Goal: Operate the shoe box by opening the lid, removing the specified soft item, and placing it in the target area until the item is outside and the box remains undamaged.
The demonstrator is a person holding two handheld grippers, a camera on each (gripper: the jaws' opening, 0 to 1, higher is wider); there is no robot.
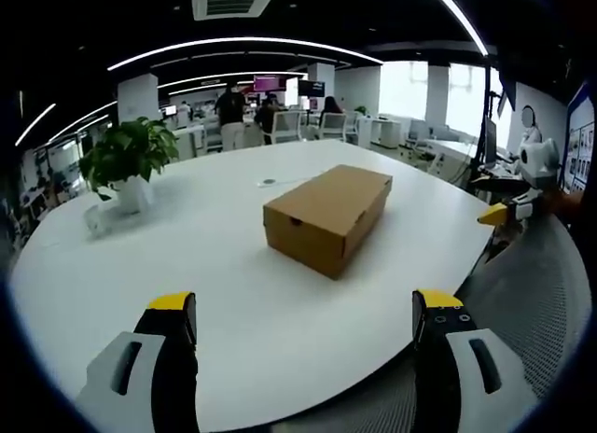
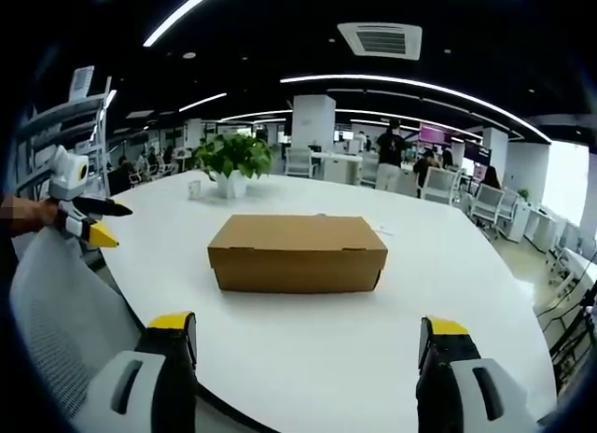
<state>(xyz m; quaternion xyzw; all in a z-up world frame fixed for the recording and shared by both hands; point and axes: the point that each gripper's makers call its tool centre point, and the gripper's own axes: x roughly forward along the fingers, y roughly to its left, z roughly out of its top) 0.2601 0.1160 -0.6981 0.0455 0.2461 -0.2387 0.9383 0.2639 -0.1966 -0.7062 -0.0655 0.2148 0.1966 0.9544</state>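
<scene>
Shoe box shut on table, well ahead of both released claws.

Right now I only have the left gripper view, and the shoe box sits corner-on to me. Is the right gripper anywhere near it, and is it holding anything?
Observer: The right gripper has its jaws wide open with nothing between them. It is short of the shoe box and squarely faces one long side.
Operator: Is the lid down along that long side?
Observer: Yes. In the right gripper view the lid lies flat, and its front flap is straight along the whole side, with no gap or dent that I can see.
</scene>
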